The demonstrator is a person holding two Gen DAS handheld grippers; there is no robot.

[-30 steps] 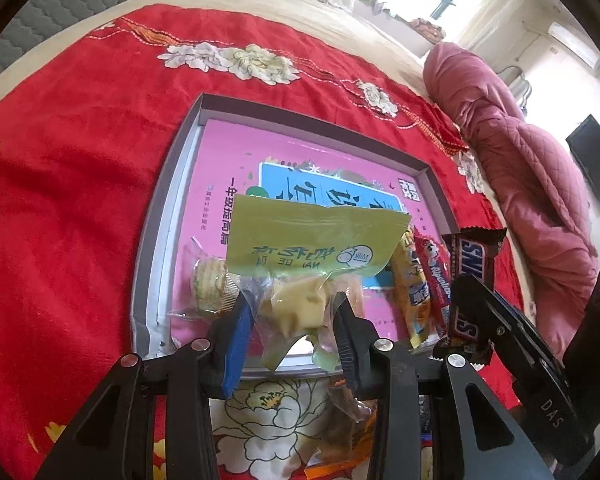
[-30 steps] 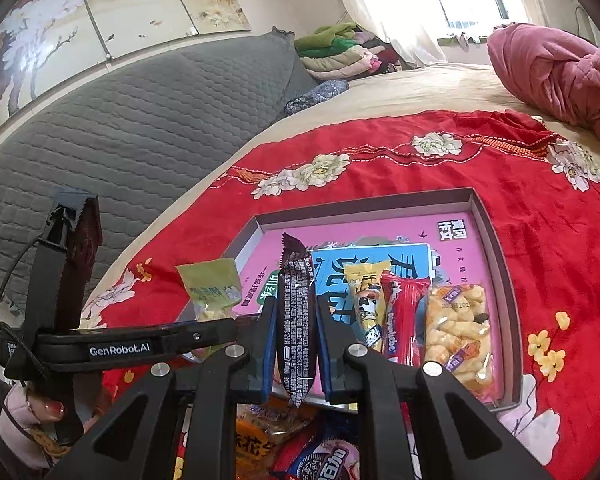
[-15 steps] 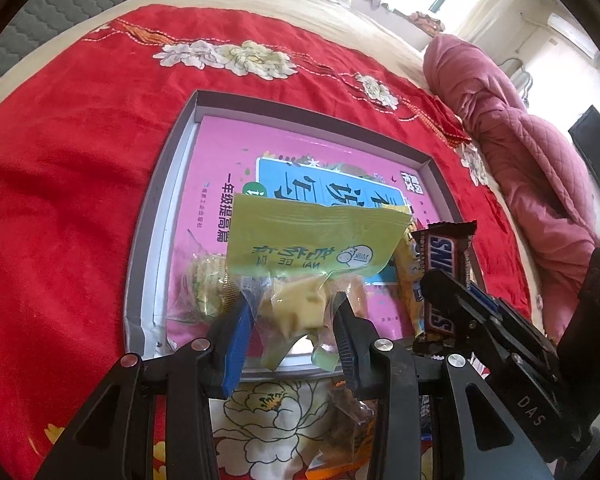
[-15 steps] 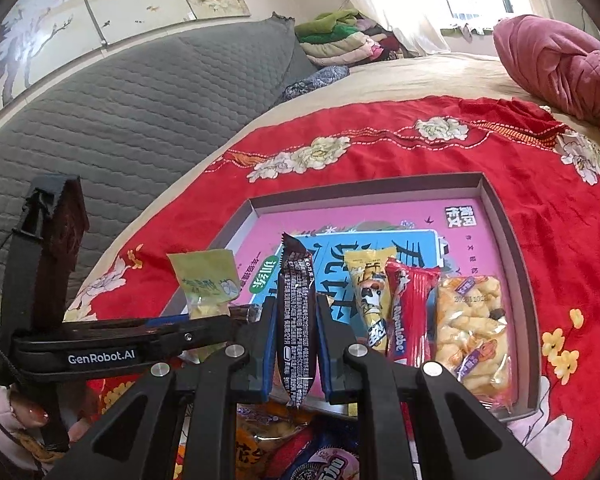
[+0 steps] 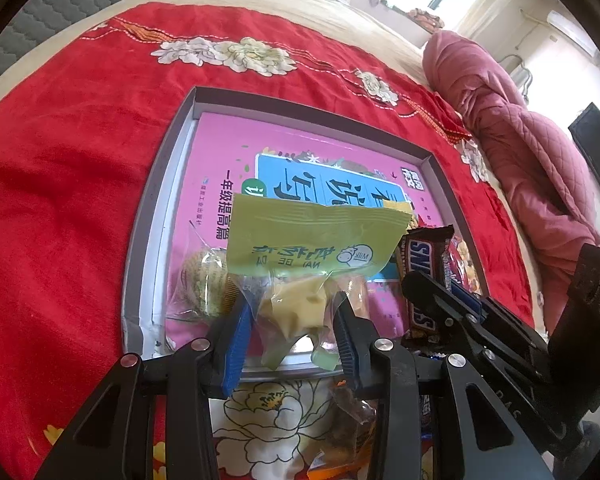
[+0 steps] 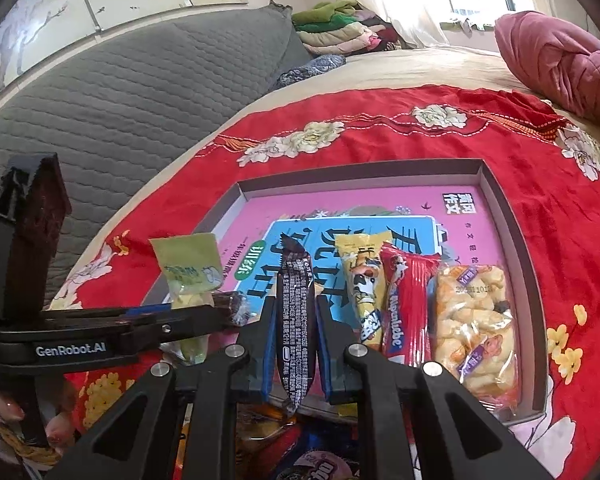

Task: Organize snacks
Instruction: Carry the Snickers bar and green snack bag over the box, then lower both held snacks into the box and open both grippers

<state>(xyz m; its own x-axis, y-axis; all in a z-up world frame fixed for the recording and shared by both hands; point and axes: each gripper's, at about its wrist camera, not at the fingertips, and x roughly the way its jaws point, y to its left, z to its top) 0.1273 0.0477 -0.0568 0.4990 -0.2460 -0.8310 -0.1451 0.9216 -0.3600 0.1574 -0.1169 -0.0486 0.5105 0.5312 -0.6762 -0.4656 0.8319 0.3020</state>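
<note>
Your right fingers (image 6: 296, 344) clamp the chocolate bar (image 6: 295, 320) upright above the tray (image 6: 512, 216) to extend its row, while your left fingers (image 5: 294, 322) pinch the green packet (image 5: 312, 240).

The red bedspread (image 5: 80, 184) under the tray (image 5: 140, 248) looks like soft matt cloth with stitched flowers. The tray's rim is matt grey card, and the pink book cover (image 6: 380, 208) inside it is smooth glossy paper. The green snack packet (image 5: 312, 240) is matt on top, clear crinkly plastic below. The chocolate bar (image 6: 296, 320) has a shiny dark foil wrapper. The puffed snack bag (image 6: 474, 320) at the tray's right side is glossy clear plastic. Behind the tray, the grey headboard (image 6: 120, 92) is quilted fabric.
</note>
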